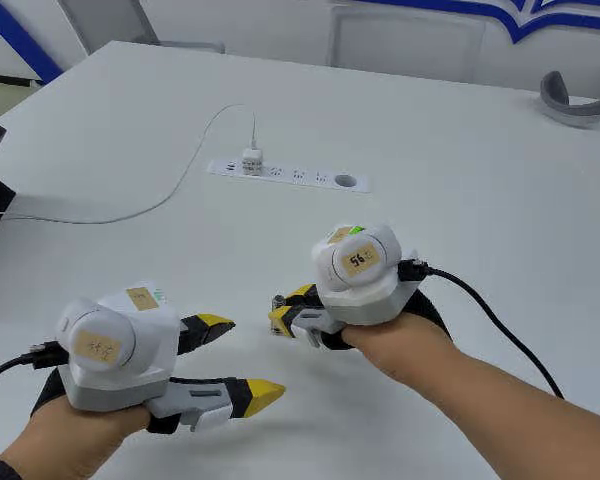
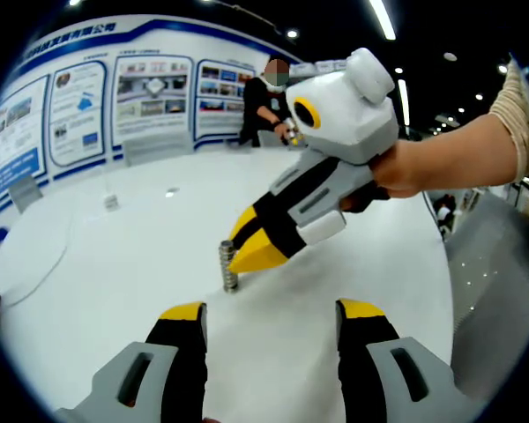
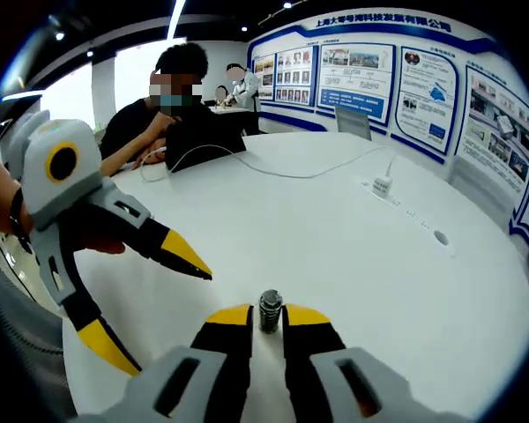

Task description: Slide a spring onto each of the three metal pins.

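Right tool (image 3: 268,319) pinches a spring (image 3: 269,304) upright on the counter (image 1: 430,150).
Held vertical, it looks ready for a pin; left tool (image 2: 271,310) hangs open and empty nearby.

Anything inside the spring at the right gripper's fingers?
The spring stands upright on the table, pinched in the right gripper. Its coils cover the core; a pin inside cannot be confirmed.

Label (image 1: 358,260) "56" on the right gripper (image 1: 278,311); Chinese heading on wall board (image 3: 375,22).
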### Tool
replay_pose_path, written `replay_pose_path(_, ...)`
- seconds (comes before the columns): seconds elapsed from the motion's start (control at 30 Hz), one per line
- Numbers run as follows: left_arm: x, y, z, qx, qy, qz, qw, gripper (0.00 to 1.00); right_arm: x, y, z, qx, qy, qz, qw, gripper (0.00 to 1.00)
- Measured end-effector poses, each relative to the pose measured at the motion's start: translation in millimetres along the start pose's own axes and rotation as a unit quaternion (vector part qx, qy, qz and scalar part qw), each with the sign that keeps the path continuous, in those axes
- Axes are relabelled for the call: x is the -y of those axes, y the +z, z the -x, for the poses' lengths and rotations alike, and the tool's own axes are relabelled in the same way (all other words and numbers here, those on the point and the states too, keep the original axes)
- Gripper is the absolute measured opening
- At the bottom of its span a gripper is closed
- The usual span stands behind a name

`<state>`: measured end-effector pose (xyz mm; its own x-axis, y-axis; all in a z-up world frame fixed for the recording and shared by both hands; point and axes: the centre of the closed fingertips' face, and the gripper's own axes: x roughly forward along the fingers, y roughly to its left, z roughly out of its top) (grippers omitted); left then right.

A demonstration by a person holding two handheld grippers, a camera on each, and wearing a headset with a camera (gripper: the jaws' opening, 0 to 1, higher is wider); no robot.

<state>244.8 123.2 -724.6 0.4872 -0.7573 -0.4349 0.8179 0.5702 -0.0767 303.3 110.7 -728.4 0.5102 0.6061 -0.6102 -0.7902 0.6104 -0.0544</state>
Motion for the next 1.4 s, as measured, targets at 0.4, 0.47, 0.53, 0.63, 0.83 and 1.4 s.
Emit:
replay_pose_path(0.4, 2.6, 1.7, -3.0, 0.002, -0.003, -0.001, 1.0000, 0.61, -3.2, -2.5, 15.7, 0.015, -0.009, -0.016, 0.9997, 0.17)
replay_pose_path(0.47, 3.4, 2.0, -3.5, 0.002, -0.004, -0.001, 1.0000, 0.61, -4.4, -2.0, 18.1, 0.017, -0.010, -0.016, 0.9997, 0.17)
replay_pose_path(0.53, 3.5, 2.5, -3.5, 0.003, -0.003, -0.001, 1.0000, 0.61, -5.3, -2.4, 19.8, 0.019, -0.009, -0.017, 0.9996, 0.18)
replay_pose_path(0.63, 3.4, 2.7, -3.4, 0.003, -0.003, -0.001, 1.0000, 0.62, -6.5, -4.0, 21.8, 0.020, -0.010, -0.019, 0.9996, 0.18)
replay_pose_path(0.83, 3.2, 2.6, -3.0, 0.004, -0.003, 0.000, 1.0000, 0.63, -9.4, -7.8, 28.0, 0.023, -0.009, -0.024, 0.9994, 0.19)
replay_pose_path(1.4, 4.6, 3.3, -3.2, 0.002, -0.005, 0.000, 1.0000, 0.66, -9.5, -24.6, 48.8, 0.024, -0.012, -0.032, 0.9991, 0.22)
